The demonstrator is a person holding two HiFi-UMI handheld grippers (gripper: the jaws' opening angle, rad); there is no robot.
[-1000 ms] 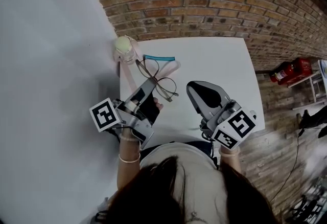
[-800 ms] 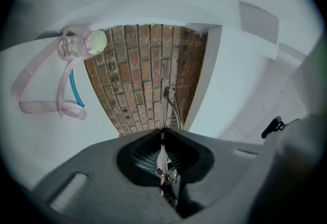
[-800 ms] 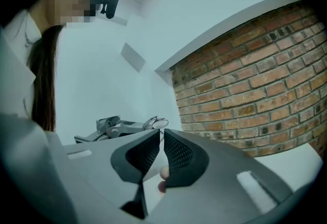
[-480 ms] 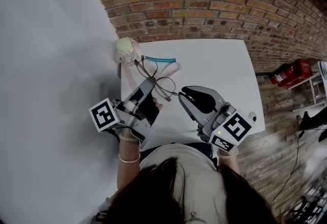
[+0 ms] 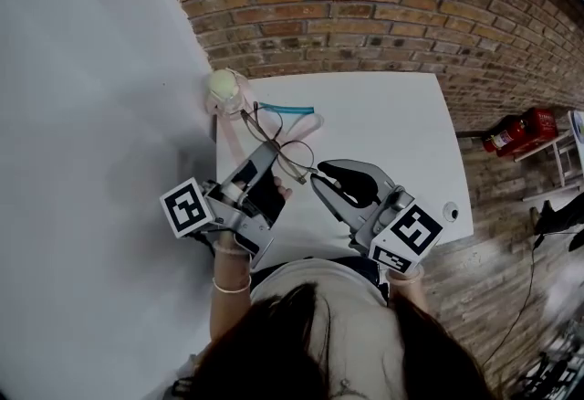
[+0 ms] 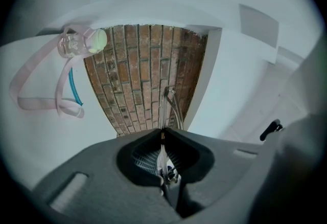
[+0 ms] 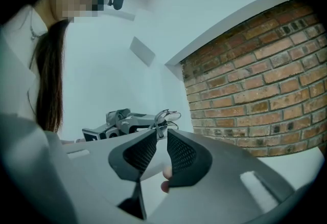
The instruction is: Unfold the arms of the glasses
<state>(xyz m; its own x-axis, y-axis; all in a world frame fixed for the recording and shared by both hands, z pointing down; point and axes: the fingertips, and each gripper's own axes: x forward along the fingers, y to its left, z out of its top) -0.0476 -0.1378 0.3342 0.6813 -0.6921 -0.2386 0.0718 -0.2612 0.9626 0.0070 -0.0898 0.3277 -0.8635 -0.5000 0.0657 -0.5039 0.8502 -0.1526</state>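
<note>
Thin wire-framed glasses [image 5: 285, 148] are held up over the white table [image 5: 392, 120]. My left gripper [image 5: 267, 157] is shut on their frame; in the left gripper view the wire [image 6: 167, 108] rises from between the closed jaws. My right gripper [image 5: 316, 177] has come in from the right, its tips at the end of one glasses arm. In the right gripper view its jaws stand a narrow gap apart, with the glasses [image 7: 164, 116] just beyond the tips and the left gripper [image 7: 122, 121] behind them. Whether the arm lies inside the gap is unclear.
A clear bottle with a pale green lid [image 5: 223, 88] and a pink strap [image 6: 36, 92] stands at the table's far left corner, beside a teal cord [image 5: 285, 107]. A brick wall [image 5: 365, 15] backs the table. A red fire extinguisher [image 5: 518, 127] lies at the right.
My right gripper has moved left towards the glasses, and its tips now reach the arm's end. The left gripper has held still with the glasses.
</note>
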